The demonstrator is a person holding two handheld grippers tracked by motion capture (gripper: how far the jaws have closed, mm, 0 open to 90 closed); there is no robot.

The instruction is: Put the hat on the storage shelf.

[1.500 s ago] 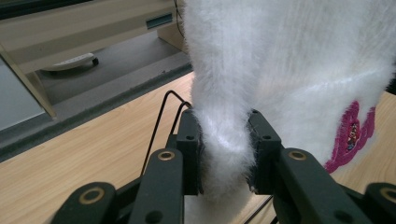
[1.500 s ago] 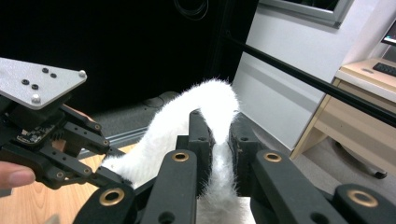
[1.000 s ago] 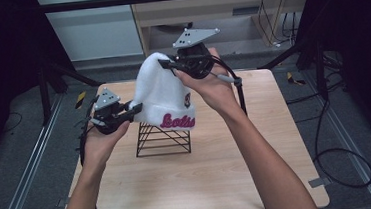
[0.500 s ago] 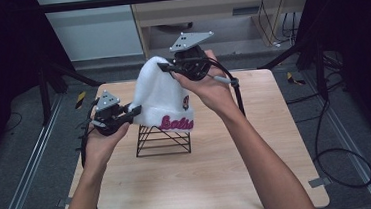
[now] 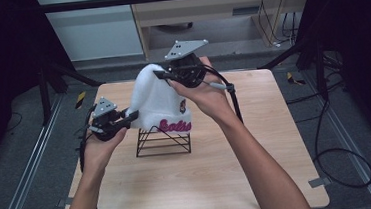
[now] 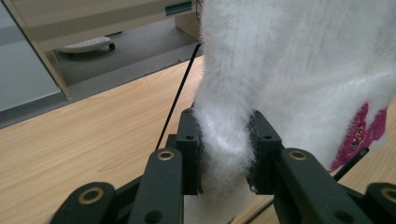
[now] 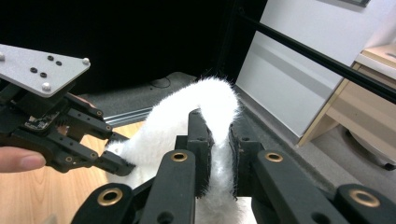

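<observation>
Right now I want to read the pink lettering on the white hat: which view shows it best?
The high view: the pink lettering faces the camera on the white hat. The left gripper view catches only its edge; the right gripper view shows plain white fabric.

A wire stand [image 5: 163, 140] sits near the middle of the worktop [image 5: 219, 182], a little left of centre, and a knitted hat [image 5: 159, 99] is draped over its top. The left hand-held gripper [image 5: 132, 116] is at the hat's lower left edge, just left of the stand, pinching a fold of it. The right hand-held gripper [image 5: 160, 75] is above the stand on the far side, clamped on the hat's top.
</observation>
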